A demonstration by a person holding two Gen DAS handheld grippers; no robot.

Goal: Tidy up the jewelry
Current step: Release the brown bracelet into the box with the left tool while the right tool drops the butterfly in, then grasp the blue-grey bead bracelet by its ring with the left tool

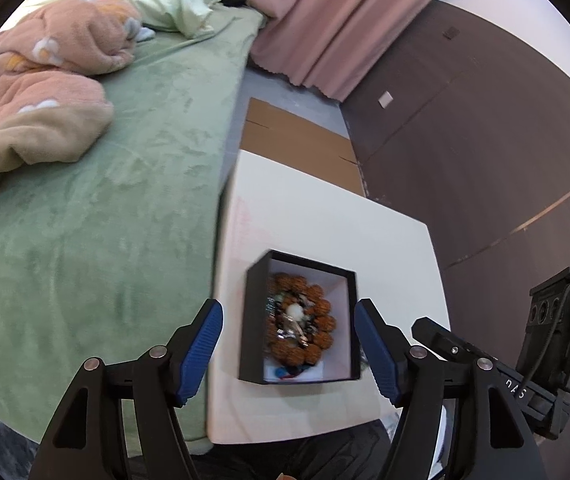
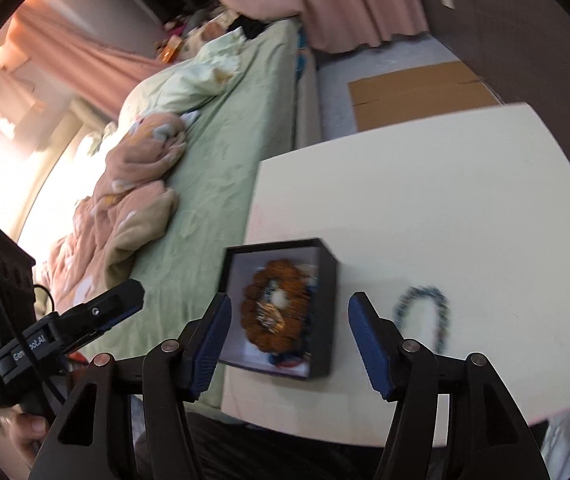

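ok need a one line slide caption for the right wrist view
Open right gripper over a black box of brown beads on a white table; blue-grey bracelet lies outside.

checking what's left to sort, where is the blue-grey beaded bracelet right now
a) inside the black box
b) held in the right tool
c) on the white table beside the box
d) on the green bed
c: the blue-grey beaded bracelet lies loose on the white table, outside the open black square box that holds the brown beaded bracelet.
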